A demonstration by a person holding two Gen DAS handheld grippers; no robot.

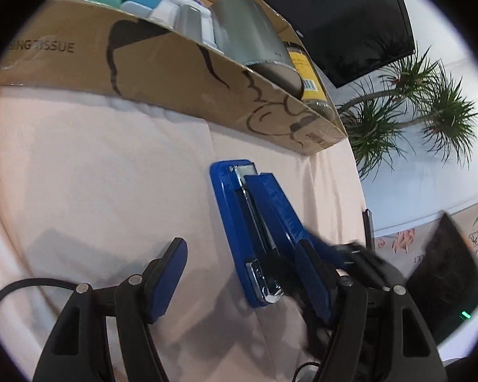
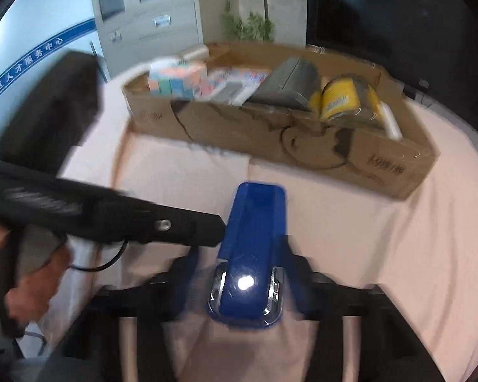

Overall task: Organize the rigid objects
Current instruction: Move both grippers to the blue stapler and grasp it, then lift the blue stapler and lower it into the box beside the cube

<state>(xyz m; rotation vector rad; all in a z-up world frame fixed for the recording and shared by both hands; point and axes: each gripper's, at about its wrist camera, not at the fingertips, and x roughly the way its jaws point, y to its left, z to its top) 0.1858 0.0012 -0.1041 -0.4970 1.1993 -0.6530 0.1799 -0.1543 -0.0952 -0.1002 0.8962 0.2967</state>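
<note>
A blue stapler (image 1: 239, 222) lies on the pink cloth, its nose toward the cardboard box (image 1: 175, 73). In the right wrist view my right gripper (image 2: 242, 273) has its blurred blue pads against both sides of the stapler (image 2: 255, 222) near its chrome rear end. The left gripper (image 1: 242, 283) is open; the stapler's near end sits between its fingers, close to the right finger (image 1: 315, 283). The right gripper (image 1: 353, 254) shows there as a black blur behind that finger. A hand (image 2: 32, 270) holds the left gripper (image 2: 143, 222), whose tip is beside the stapler's left side.
The open cardboard box (image 2: 255, 130) at the back holds a pastel colour cube (image 2: 175, 79), a grey cylinder (image 2: 286, 82) and a yellow-labelled jar (image 2: 337, 98). A black case (image 2: 47, 105) stands at the table's left, with a dark monitor (image 2: 398, 31) behind the box. A plant (image 1: 414, 105) stands off the table.
</note>
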